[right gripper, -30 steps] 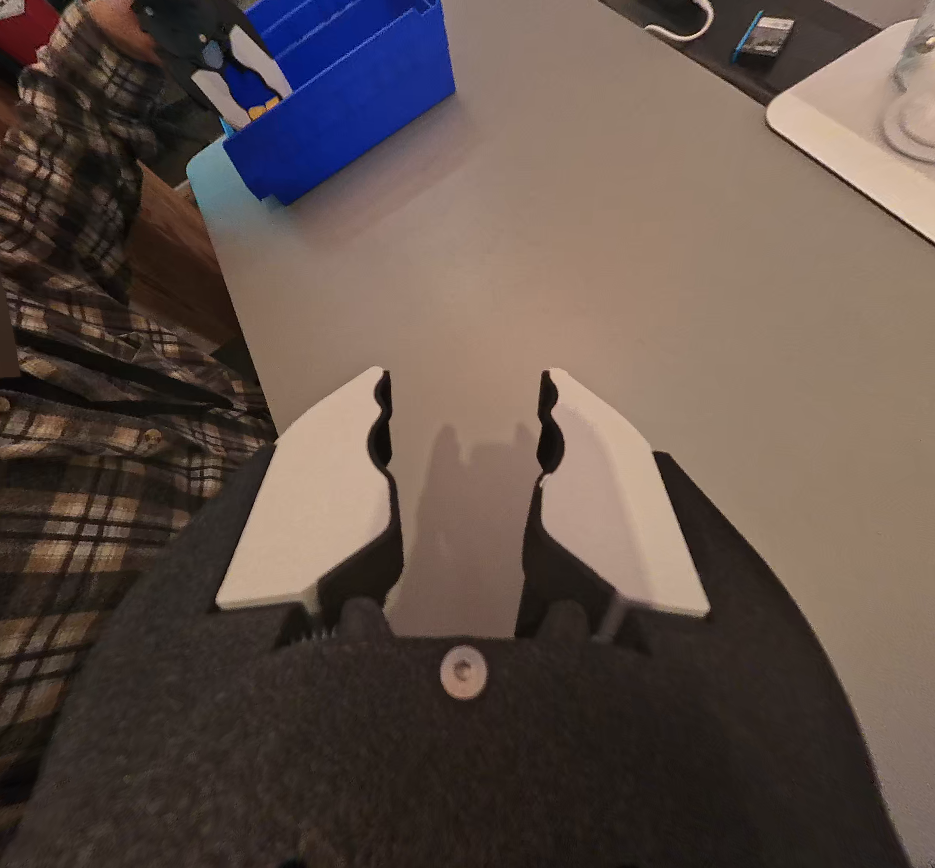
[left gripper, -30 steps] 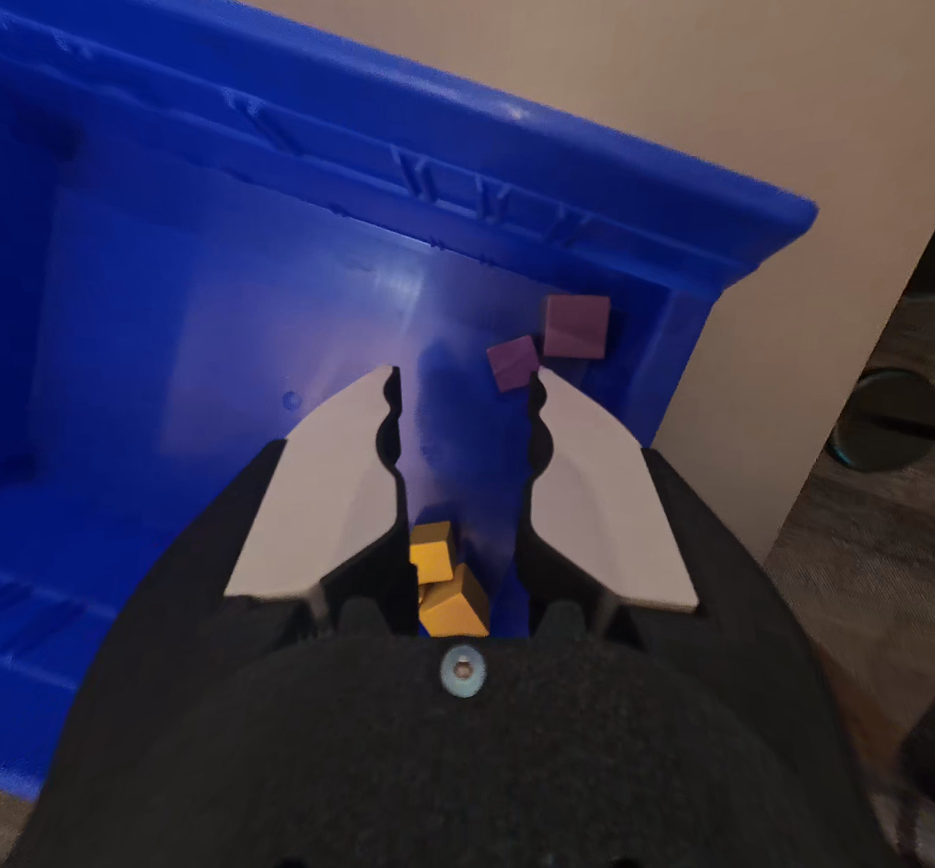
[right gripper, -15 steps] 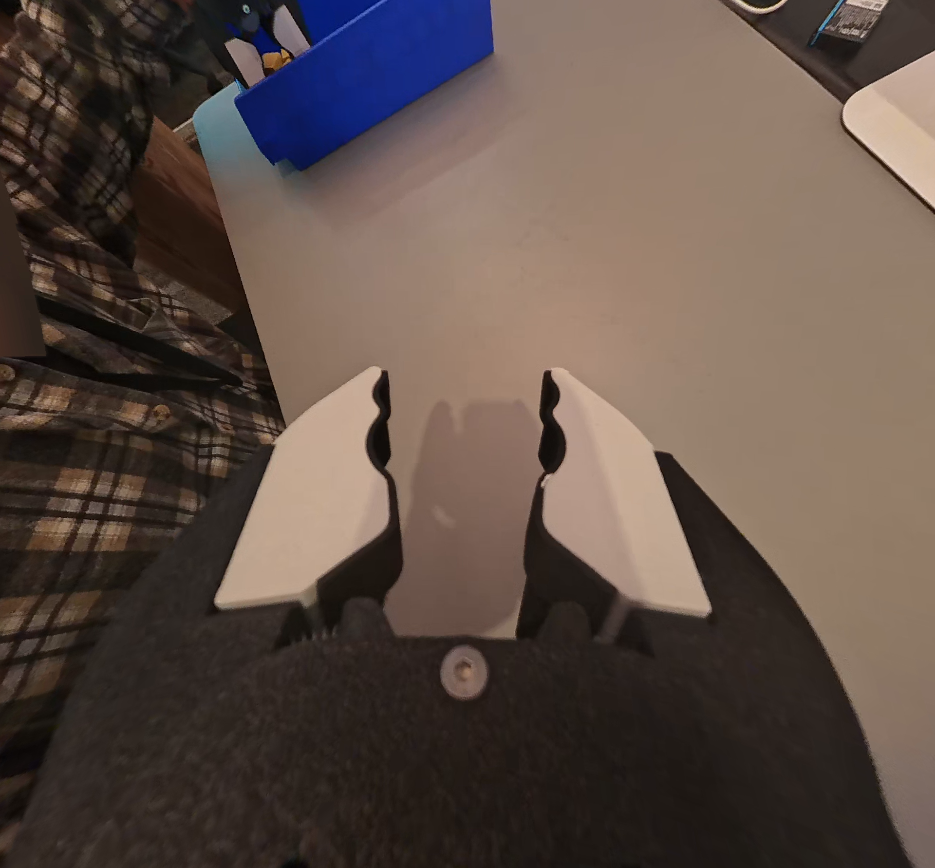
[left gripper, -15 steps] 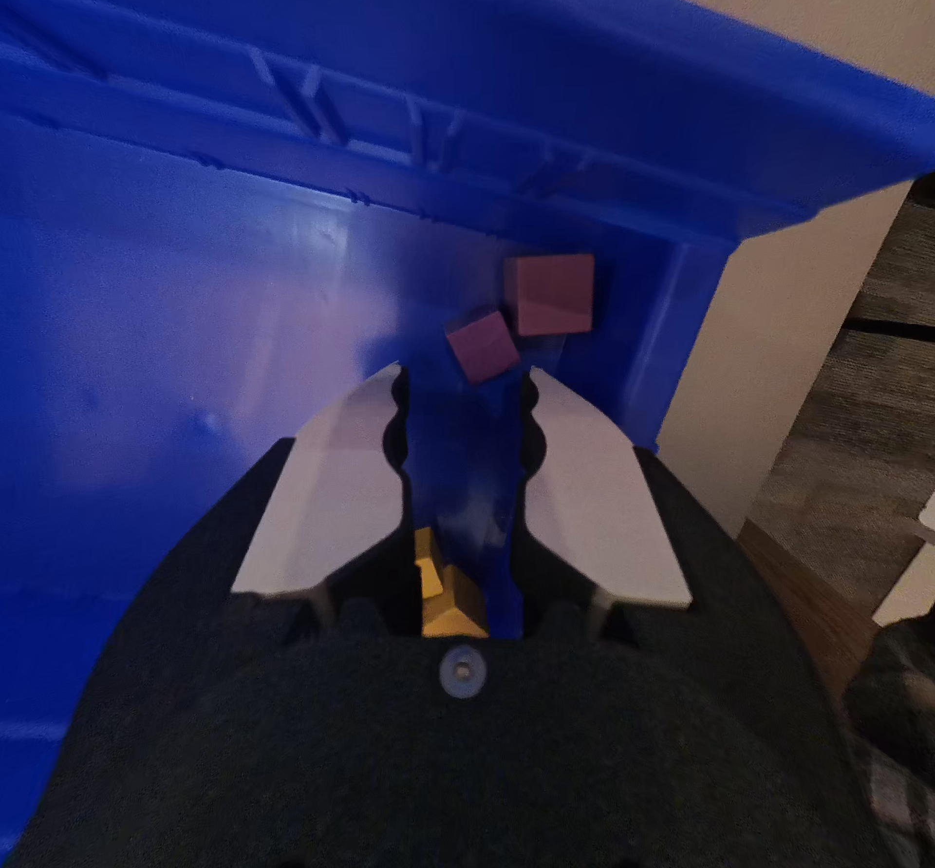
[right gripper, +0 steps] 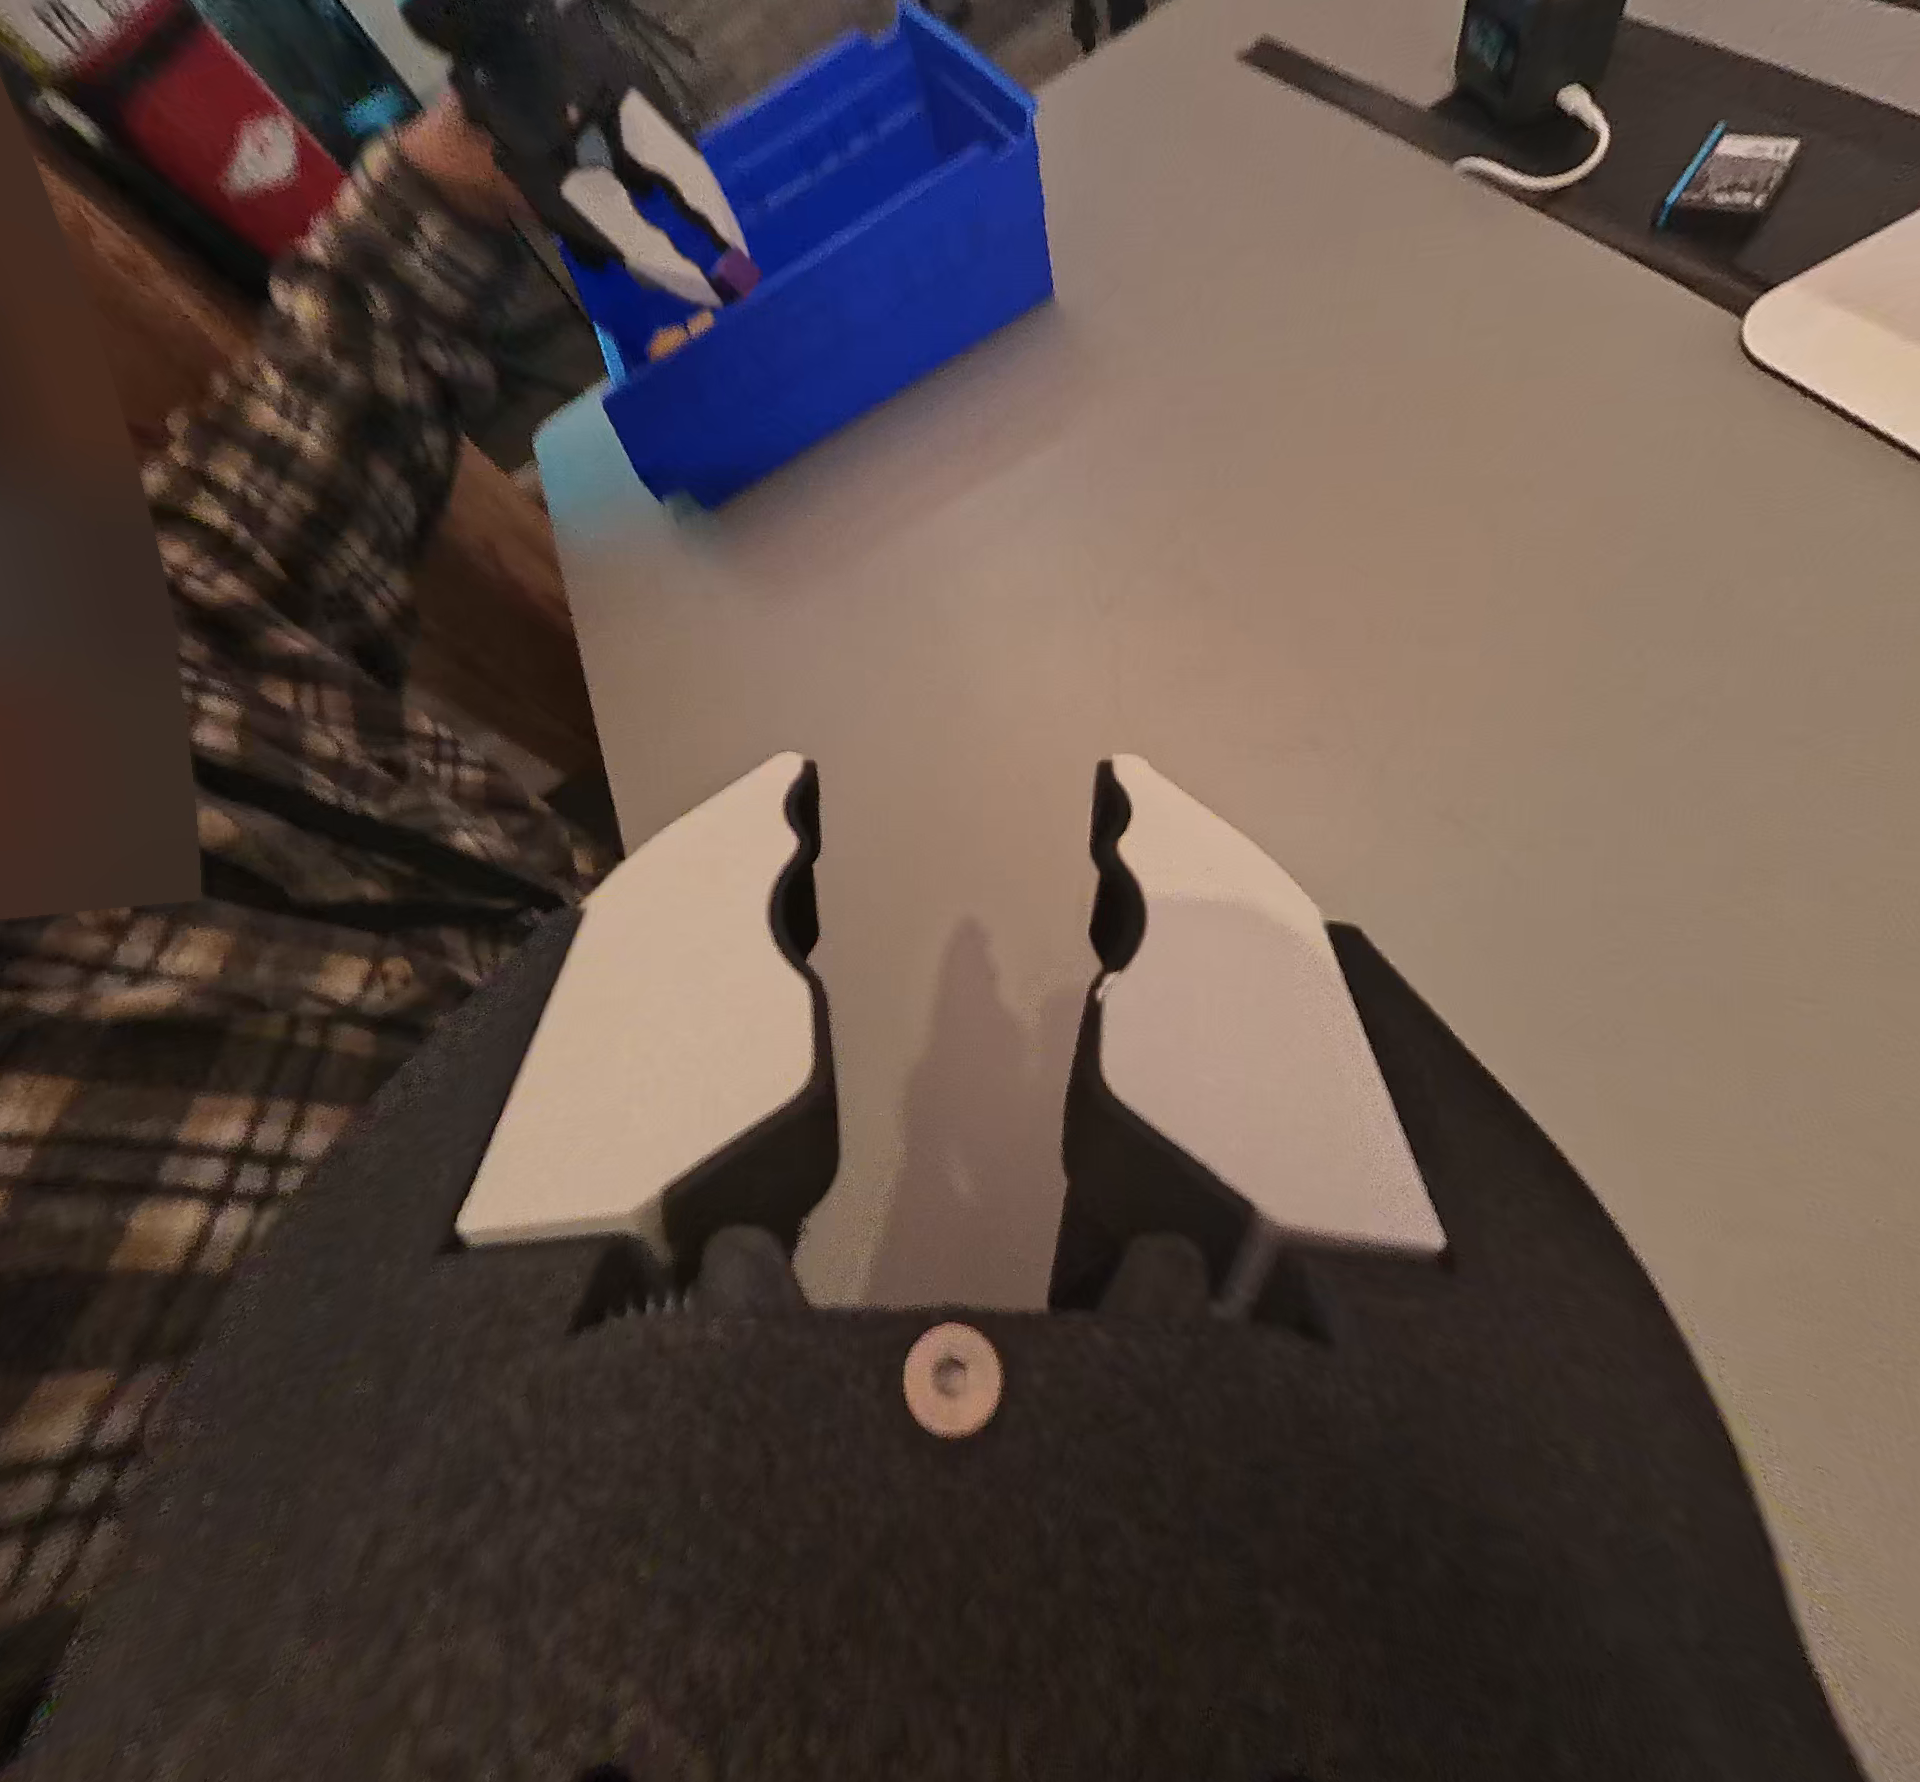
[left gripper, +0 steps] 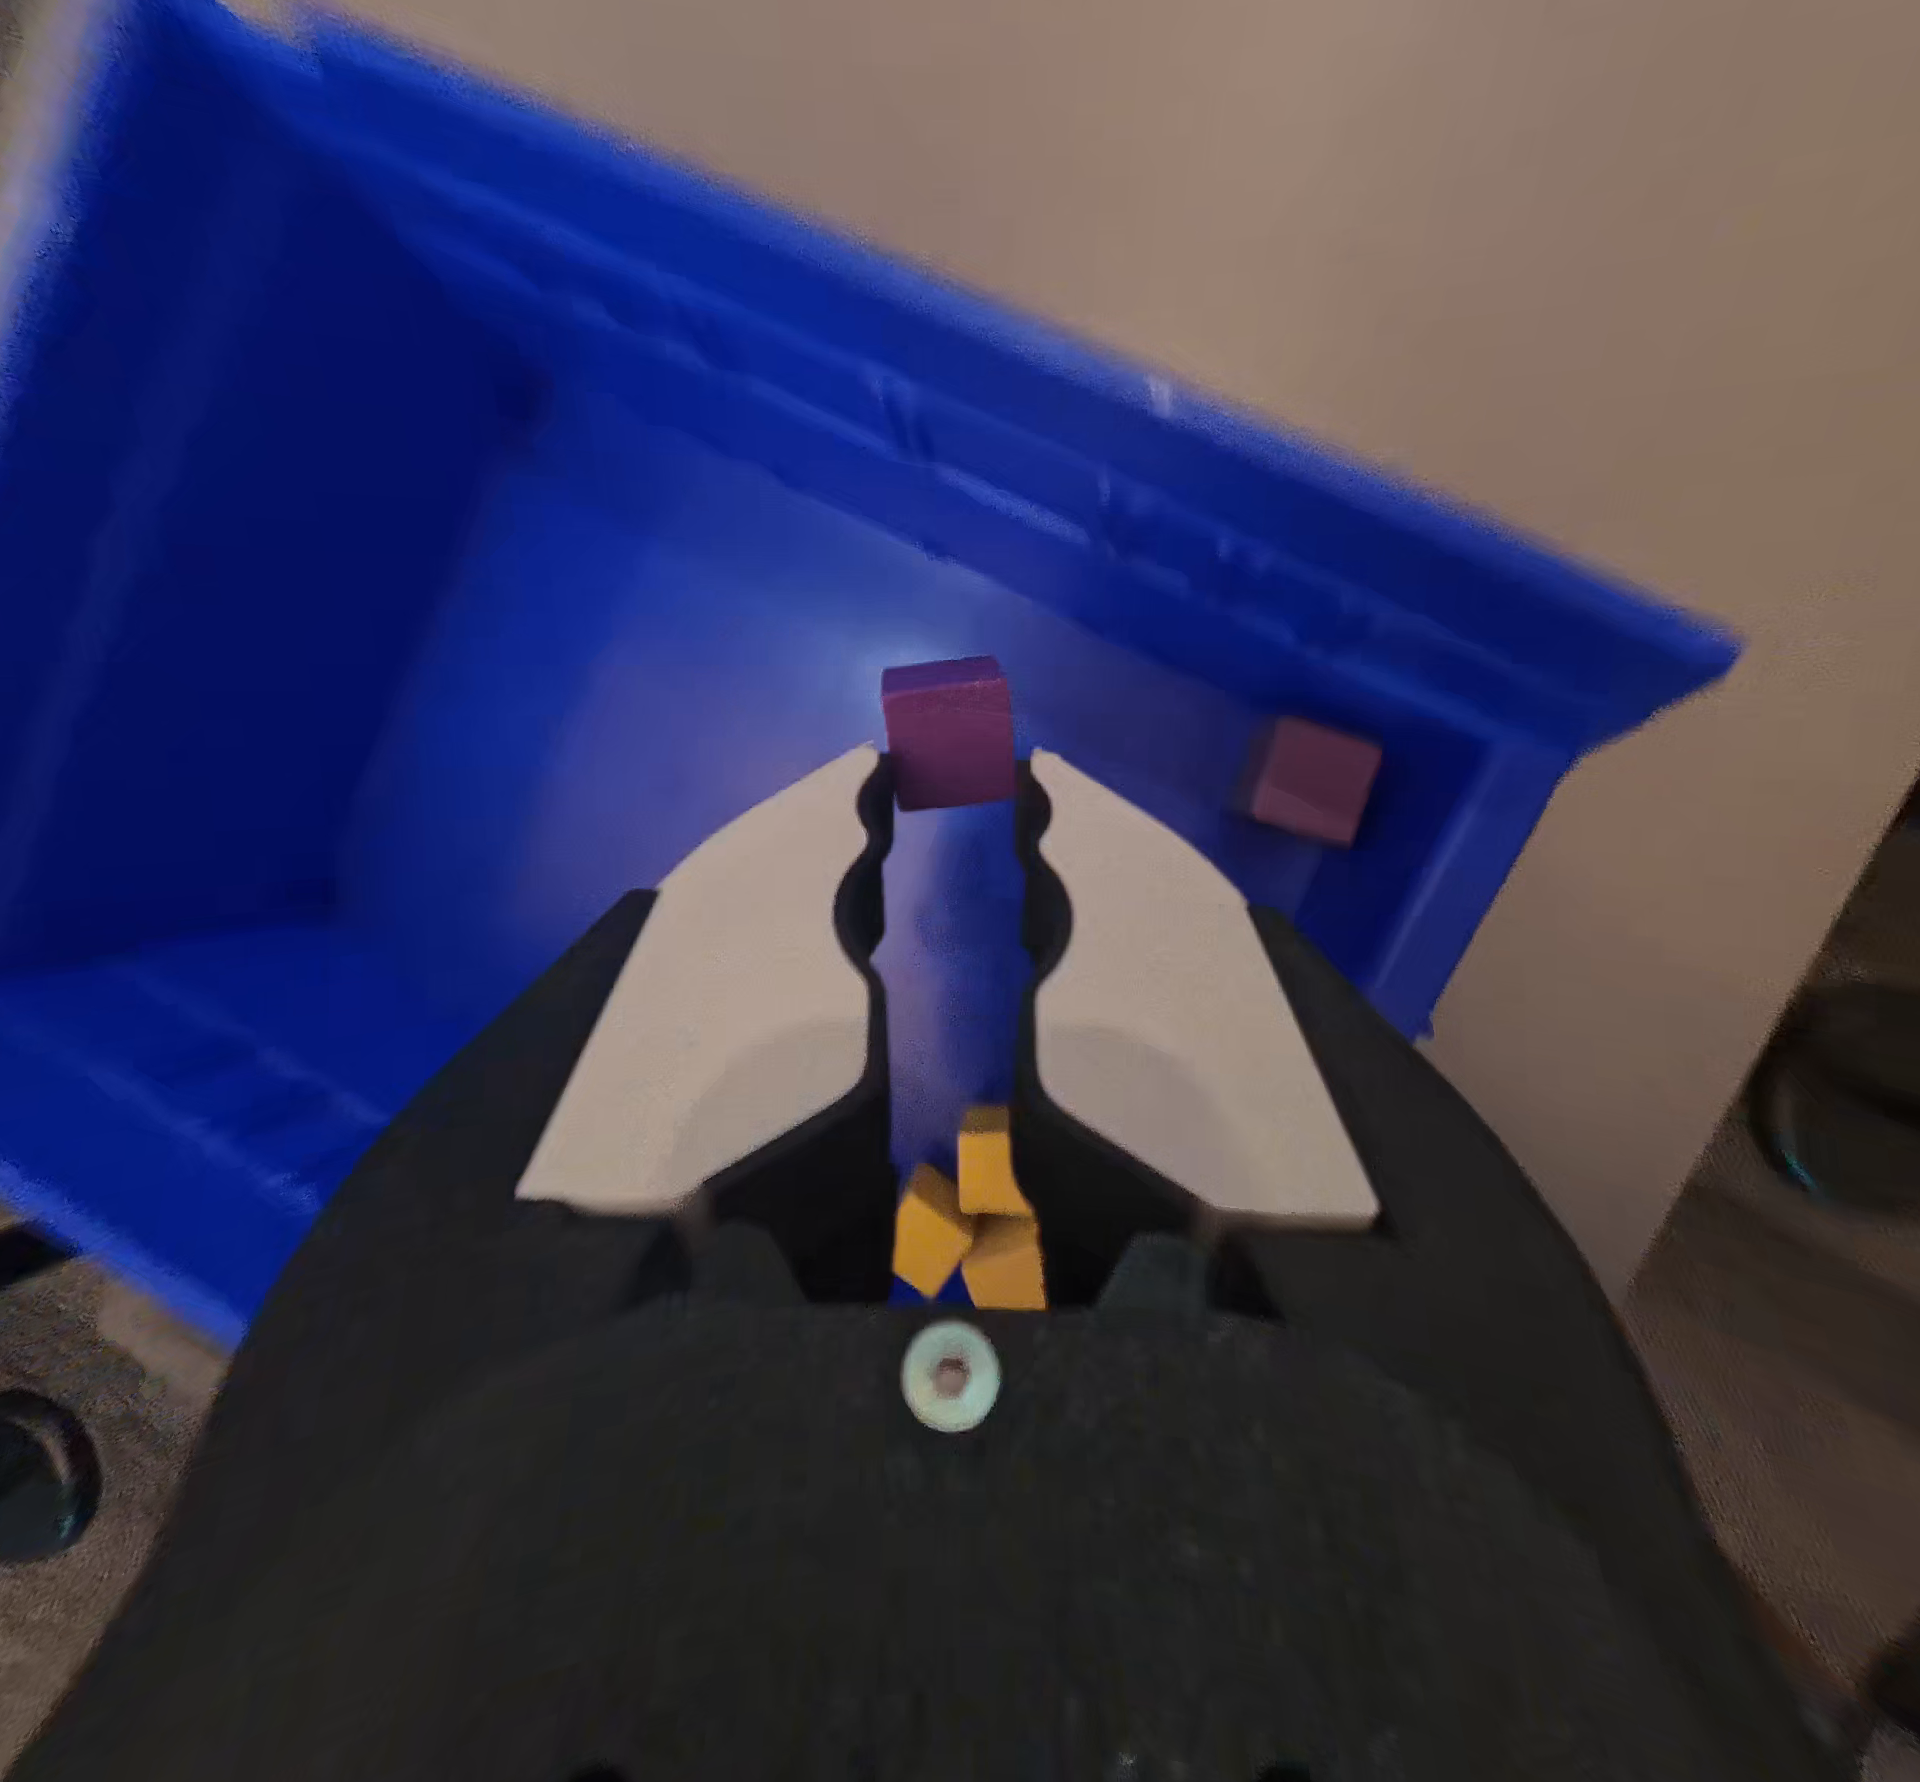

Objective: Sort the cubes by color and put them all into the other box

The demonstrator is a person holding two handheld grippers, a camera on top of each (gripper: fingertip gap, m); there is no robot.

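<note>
Left wrist view: your left gripper [left gripper: 951,776] is now clamped on a purple cube [left gripper: 948,745], pinched right at the fingertips and lifted clear of the floor of the blue box [left gripper: 312,589]. Half a second ago the jaws stood apart with both purple cubes lying ahead of the tips; now one is in the grip, the other purple cube [left gripper: 1311,782] sits off to the right of the tips in the box corner. Yellow cubes [left gripper: 971,1213] show low in the gap between the fingers, close to the palm side, loose on the box floor. Picture is blurred, so you look to be moving. Judgement: pick is done, carry comes next.

Right wrist view: your right gripper [right gripper: 951,787] is spread wide, holding nothing, hovering over the bare grey table [right gripper: 1351,641]. Same as a second ago, just the view swung a bit. Far ahead and to the left of its tips you see the blue box [right gripper: 862,330] with the left gripper [right gripper: 722,272] over it, purple cube [right gripper: 736,276] at its tip. No second box shows in either view, so the drop spot can't be told. Grip is only at the tips, cube may slip if you swing fast
</note>
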